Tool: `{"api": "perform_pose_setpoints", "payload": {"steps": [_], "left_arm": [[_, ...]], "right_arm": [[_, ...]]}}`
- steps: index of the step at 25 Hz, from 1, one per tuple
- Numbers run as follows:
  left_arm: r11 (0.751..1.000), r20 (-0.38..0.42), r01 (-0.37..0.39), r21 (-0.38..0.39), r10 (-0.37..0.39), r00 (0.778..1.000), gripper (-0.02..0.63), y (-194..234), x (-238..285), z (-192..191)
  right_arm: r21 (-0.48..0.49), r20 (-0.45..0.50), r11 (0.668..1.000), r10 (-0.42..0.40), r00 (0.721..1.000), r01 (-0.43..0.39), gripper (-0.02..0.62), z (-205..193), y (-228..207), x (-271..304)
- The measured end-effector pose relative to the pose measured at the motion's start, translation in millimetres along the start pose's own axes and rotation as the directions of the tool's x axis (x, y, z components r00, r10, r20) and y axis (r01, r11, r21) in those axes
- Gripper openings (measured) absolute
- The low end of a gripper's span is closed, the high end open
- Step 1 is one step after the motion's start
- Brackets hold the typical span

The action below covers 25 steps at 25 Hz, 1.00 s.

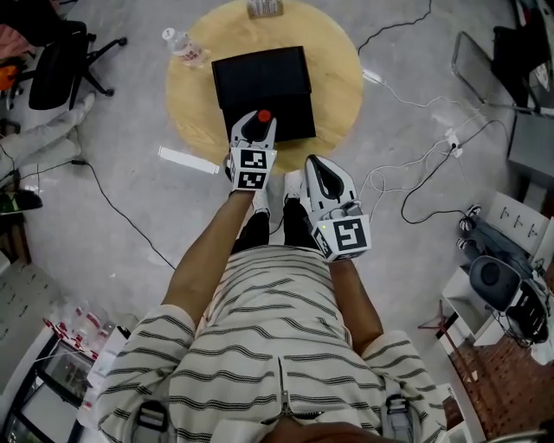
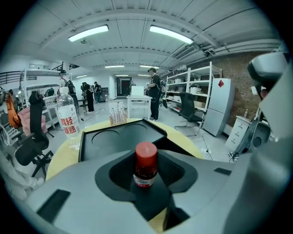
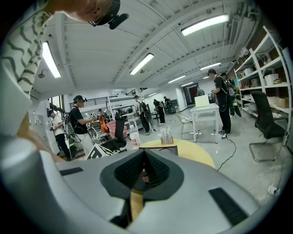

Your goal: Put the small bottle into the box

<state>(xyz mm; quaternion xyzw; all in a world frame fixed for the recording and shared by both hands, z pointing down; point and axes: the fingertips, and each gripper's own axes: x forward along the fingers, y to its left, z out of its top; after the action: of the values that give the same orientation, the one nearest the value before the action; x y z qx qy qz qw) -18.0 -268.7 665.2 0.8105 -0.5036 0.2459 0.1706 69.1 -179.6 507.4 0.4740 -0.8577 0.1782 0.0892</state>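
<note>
My left gripper is shut on the small bottle, a dark bottle with a red cap and a white label. In the left gripper view the bottle stands upright between the jaws of the left gripper. It hangs over the near part of the open black box, whose inside shows two round recesses. My right gripper hangs lower right, off the table's near edge. Its jaws meet with nothing between them.
The box lies on a round wooden table. A plastic water bottle stands at the table's left edge, and a small rack at its far edge. Cables, office chairs and a white strip are on the floor around it.
</note>
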Motion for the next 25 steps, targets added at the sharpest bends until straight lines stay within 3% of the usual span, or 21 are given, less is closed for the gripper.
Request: {"api": "perform_pose_setpoints", "payload": {"steps": [25], "left_arm": [[1.000,-0.037,0.010,0.012,-0.010,0.999,0.153,-4,17,-9]], "right_arm": [[-0.008,0.006,1.000,-0.002,1.000,0.003,0.018,0,-8,-1]]}}
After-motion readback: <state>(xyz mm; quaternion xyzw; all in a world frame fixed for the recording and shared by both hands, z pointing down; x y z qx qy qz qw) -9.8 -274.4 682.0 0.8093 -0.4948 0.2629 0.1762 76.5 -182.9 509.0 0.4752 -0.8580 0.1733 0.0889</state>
